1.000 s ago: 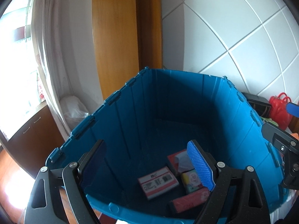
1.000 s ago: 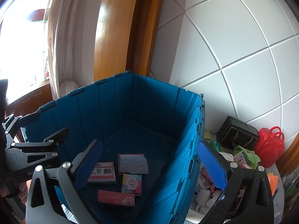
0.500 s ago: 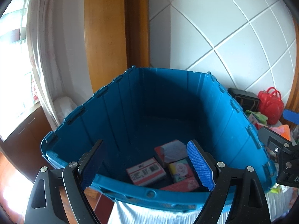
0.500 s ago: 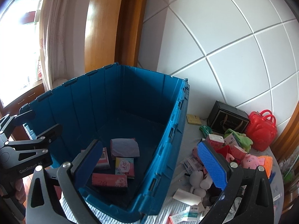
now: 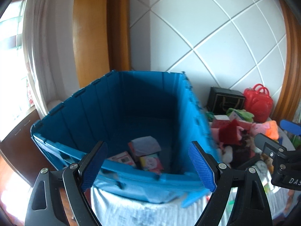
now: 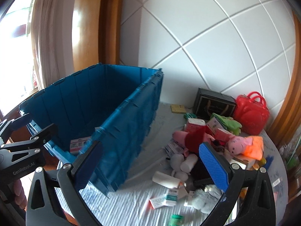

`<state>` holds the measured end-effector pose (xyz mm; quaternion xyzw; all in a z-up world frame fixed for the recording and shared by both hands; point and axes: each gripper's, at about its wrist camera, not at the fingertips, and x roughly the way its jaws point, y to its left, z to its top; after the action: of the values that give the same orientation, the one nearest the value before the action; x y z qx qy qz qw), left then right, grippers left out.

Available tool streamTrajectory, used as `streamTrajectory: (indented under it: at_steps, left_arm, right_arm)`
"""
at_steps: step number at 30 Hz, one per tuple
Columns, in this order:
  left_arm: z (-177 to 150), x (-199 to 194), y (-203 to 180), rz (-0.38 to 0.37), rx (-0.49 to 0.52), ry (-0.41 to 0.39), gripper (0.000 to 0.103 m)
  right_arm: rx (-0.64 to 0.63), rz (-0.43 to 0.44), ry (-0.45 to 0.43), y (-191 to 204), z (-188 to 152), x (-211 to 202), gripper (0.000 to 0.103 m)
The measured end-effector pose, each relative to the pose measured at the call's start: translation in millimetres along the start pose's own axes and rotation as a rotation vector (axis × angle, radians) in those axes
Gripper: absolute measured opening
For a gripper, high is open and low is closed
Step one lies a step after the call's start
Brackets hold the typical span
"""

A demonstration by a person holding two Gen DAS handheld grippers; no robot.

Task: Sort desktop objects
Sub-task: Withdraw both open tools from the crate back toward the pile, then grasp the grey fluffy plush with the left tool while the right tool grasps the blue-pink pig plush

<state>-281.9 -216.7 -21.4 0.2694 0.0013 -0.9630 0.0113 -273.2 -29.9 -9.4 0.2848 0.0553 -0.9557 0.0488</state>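
A deep blue plastic crate (image 5: 97, 116) stands on the table's left side; it also shows in the right wrist view (image 6: 131, 113). Several small boxes (image 5: 148, 156) lie on its floor. My left gripper (image 5: 146, 165) is open and empty, just in front of the crate's near rim. My right gripper (image 6: 150, 165) is open and empty, above the table beside the crate's right wall. A heap of loose things lies to the right: a pink pig plush (image 6: 242, 143), a red box (image 6: 195, 124), a white bottle (image 6: 165, 179), small medicine boxes (image 6: 165, 199).
A black box (image 6: 214, 103) and a red toy handbag (image 6: 252, 111) stand against the tiled wall. A white ribbed cloth (image 6: 131, 207) covers the table. A curtain and wooden frame are at the left.
Both grippers have pulled back and up from over the crate and swung right. The pile of loose things has come into view. Both stay open.
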Motion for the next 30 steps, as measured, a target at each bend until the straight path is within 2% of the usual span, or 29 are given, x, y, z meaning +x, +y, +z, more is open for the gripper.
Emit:
streamTrajectory:
  at_steps: [6, 15, 22, 30]
  left_arm:
    - [-18.3, -34.1, -66.7, -0.051, -0.006, -0.017, 0.089]
    - [-59.9, -56.0, -175.8, -0.13, 0.089, 0.009, 0.089]
    - [-87.3, -33.3, -235.3, -0.172, 0.188, 0.098, 0.089]
    - [-129.5, 30.3, -299.2, -0.247, 0.304, 0.252, 0.089]
  right_arm:
    - [0.041, -0.024, 0.001, -70.3, -40.4, -36.7, 0.103]
    - [0.16, -0.084, 0.034, -178.8, -111.2, -78.7, 0.103]
    - [0.309, -0.175, 0.106, -257.3, -166.2, -81.2, 0.103]
    - [0.436, -0.277, 0.293, -314.1, -235.5, -40.0, 0.103]
